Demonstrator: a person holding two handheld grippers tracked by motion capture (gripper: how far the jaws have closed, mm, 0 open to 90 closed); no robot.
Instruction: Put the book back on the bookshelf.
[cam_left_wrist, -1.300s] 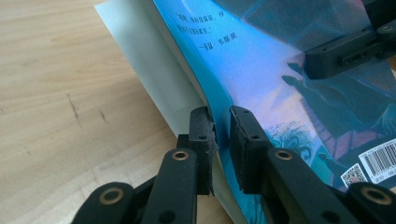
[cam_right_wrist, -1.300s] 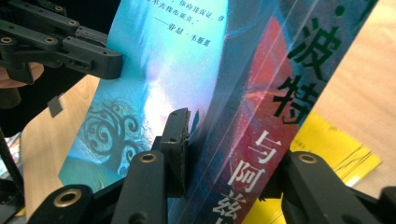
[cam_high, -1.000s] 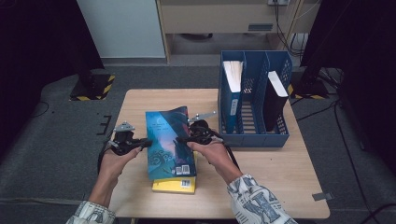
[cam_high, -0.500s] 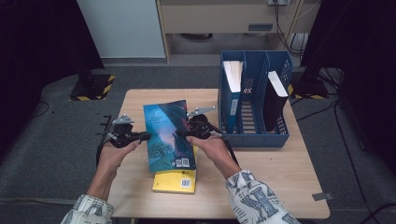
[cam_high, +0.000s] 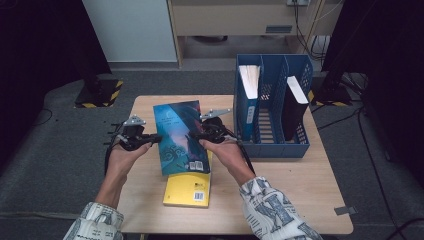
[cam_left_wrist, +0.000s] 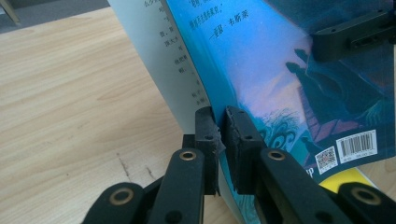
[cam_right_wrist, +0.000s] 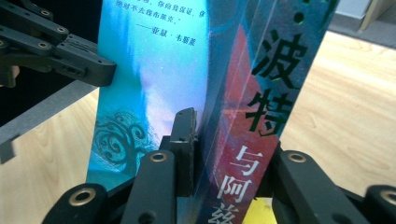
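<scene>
Two grippers (cam_high: 150, 140) (cam_high: 196, 136) clamping blue book (cam_high: 177, 135) between them, above yellow book (cam_high: 187, 190)

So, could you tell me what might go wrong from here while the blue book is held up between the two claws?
1. The left claw pinches only the cover edge of the blue book, so that edge could bend or tear if the book's weight shifts.
2. The right claw straddles the whole spine; if its hold loosens, the book could drop onto the yellow book below it.
3. The blue file rack stands close on the right, so a swing that way might knock it.
</scene>
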